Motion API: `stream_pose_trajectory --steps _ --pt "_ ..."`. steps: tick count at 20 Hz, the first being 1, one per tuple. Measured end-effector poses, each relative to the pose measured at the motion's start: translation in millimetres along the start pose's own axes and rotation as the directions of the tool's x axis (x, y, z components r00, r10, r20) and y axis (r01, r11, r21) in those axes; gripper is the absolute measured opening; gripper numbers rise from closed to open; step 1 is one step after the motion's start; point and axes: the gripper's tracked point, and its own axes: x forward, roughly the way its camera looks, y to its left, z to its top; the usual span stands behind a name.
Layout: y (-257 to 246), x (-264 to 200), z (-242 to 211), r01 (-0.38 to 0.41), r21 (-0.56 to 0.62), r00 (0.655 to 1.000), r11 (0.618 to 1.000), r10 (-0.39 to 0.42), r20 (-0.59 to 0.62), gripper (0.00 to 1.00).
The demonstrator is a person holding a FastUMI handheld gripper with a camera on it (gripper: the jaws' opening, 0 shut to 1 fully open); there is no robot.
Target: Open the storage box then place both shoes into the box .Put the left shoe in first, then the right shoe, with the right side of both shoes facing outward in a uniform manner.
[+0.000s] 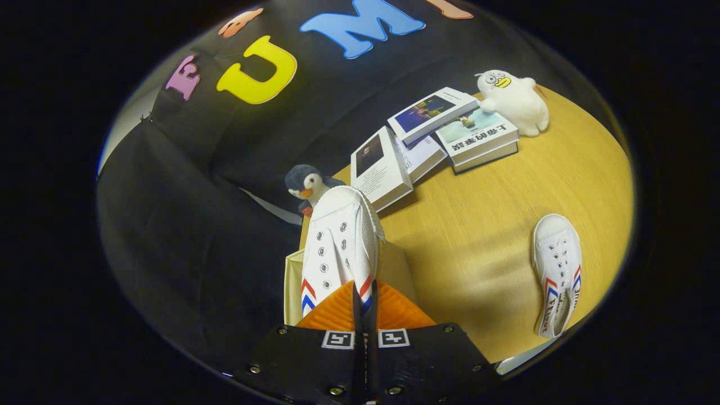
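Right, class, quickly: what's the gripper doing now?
Gripper: shut on the white shoe, held above the storage box.

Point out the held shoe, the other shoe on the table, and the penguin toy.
held shoe (339,242), gripper view, on its laced upper just ahead of the fingers
other shoe (557,264), gripper view, on its eyelet panel, lying on the table
penguin toy (306,185), gripper view, on its head beyond the held shoe

Gripper (364,304) — its two fingers drawn almost together, with a thin gap between the pads (337,312). Both fingers press on the heel end of a shoe (340,242), which stands out ahead of them — toe pointing away from the gripper.
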Motion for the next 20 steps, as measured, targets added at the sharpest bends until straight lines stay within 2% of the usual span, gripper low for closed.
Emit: stream_pose_trajectory --steps 9,20 --pt "48.9 45.0 -45.6 0.003 -0.066 0.997 0.998 -0.008 -0.083 0.01" --pt "55.0 92.0 -95.8 0.080 -0.134 0.983 0.988 -0.101 -0.151 0.01"
